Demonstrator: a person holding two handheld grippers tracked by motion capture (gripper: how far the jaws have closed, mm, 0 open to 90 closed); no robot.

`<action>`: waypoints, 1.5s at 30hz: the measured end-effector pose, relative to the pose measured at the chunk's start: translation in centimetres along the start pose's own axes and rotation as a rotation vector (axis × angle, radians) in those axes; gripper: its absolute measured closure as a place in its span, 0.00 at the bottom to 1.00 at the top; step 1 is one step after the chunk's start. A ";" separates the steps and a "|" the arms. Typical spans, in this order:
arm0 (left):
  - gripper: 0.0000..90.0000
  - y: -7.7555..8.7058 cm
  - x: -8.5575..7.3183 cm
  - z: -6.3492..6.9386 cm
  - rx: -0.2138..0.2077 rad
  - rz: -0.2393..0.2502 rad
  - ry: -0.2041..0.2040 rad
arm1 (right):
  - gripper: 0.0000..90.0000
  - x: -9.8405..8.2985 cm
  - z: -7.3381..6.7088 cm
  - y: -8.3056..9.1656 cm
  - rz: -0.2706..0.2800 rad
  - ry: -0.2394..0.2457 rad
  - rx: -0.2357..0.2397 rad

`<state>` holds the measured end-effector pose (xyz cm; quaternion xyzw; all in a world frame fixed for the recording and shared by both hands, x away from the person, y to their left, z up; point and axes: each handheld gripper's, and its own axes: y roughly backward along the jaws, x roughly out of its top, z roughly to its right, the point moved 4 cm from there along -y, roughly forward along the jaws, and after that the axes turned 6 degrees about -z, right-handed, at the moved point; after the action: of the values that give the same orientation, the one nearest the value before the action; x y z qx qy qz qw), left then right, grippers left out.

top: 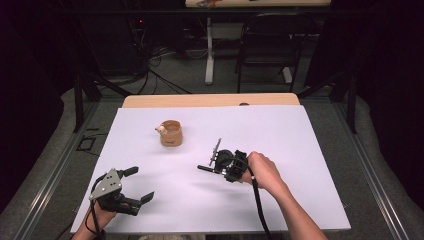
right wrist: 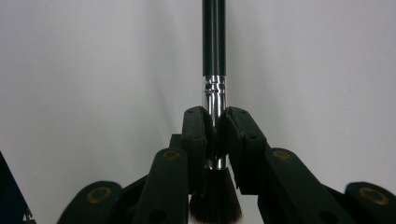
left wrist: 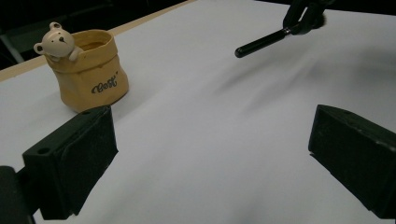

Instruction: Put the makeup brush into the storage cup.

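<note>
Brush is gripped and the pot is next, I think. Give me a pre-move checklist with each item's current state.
1. Right gripper shut on the brush at its metal collar: ok.
2. Brush lifted off the table, handle toward the pot: ok.
3. Pot upright: ok.
4. Pot mouth free of clutter: ok; its bottom, cannot tell.
5. Path from brush to pot clear: ok.
6. Left gripper open, well short of the pot: ok.

The high view looks forward and down over the whole white tabletop (top: 280, 200). The left gripper view sits low, facing across it toward the tan bear-trimmed fabric pot (left wrist: 91, 70), which the high view shares (top: 171, 133). The right gripper view looks closely along a black-handled, silver-ferruled brush (right wrist: 214, 70).
</note>
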<state>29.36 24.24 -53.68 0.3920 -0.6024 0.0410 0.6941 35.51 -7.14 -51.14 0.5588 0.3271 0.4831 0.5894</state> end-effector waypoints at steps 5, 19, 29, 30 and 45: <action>0.01 -0.3 0.2 -0.2 0.007 -0.052 -0.007 | 0.86 -0.1 -0.4 -0.3 -0.006 0.029 0.001; 0.00 -1.7 3.2 0.2 -0.028 -0.288 -0.128 | 0.86 0.1 -0.9 0.4 0.031 0.085 0.001; 0.00 -3.1 5.2 0.5 -0.069 -0.438 -0.225 | 0.86 0.3 -1.2 0.4 0.035 0.108 0.003; 0.00 -3.2 5.3 0.6 -0.070 -0.445 -0.231 | 0.86 0.3 -1.3 0.4 0.036 0.110 0.005; 0.00 -5.3 8.2 1.3 -0.111 -0.616 -0.357 | 0.86 0.5 -1.8 0.2 0.037 0.154 0.008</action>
<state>33.34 16.44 -49.22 0.5179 -0.5692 -0.2719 0.5778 33.91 -6.07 -51.13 0.5282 0.3633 0.5341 0.5511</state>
